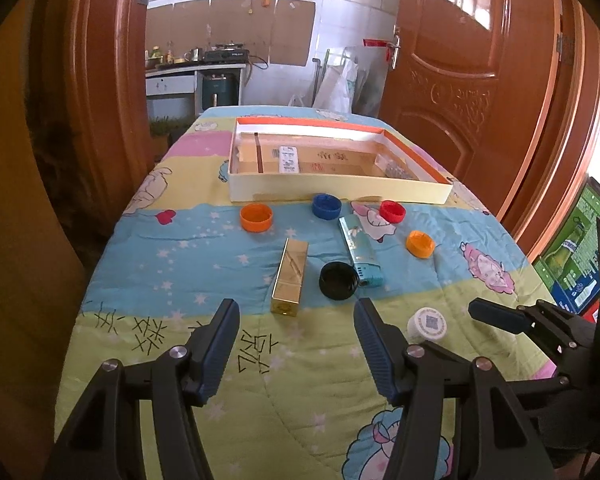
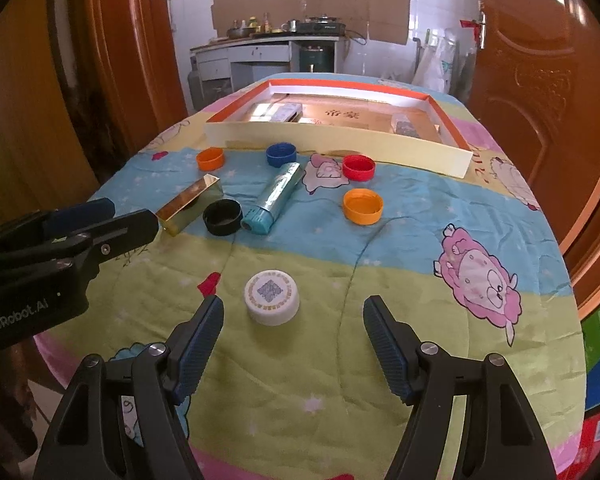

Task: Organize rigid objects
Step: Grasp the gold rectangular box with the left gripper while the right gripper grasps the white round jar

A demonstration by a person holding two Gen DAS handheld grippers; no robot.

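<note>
Barely started by the look of it; the shallow box [image 1: 332, 192] at the far end of the desk [image 1: 204, 400] is holding only a few items, while five coloured caps, the gold bar [image 1: 289, 278], the blue lighter [image 1: 360, 254] and the white cap [image 2: 272, 297] are all lying loose on the quilt. Left gripper [image 1: 296, 316] is hovering spread wide and empty just short of the gold bar; right gripper [image 2: 292, 312] is likewise released, jaws flanking the white cap without touching.

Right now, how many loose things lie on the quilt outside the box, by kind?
Round plastic bottle caps: 6 (orange, blue, red, orange, black, white)
Gold rectangular box: 1
Teal lighter: 1
Total: 8
</note>
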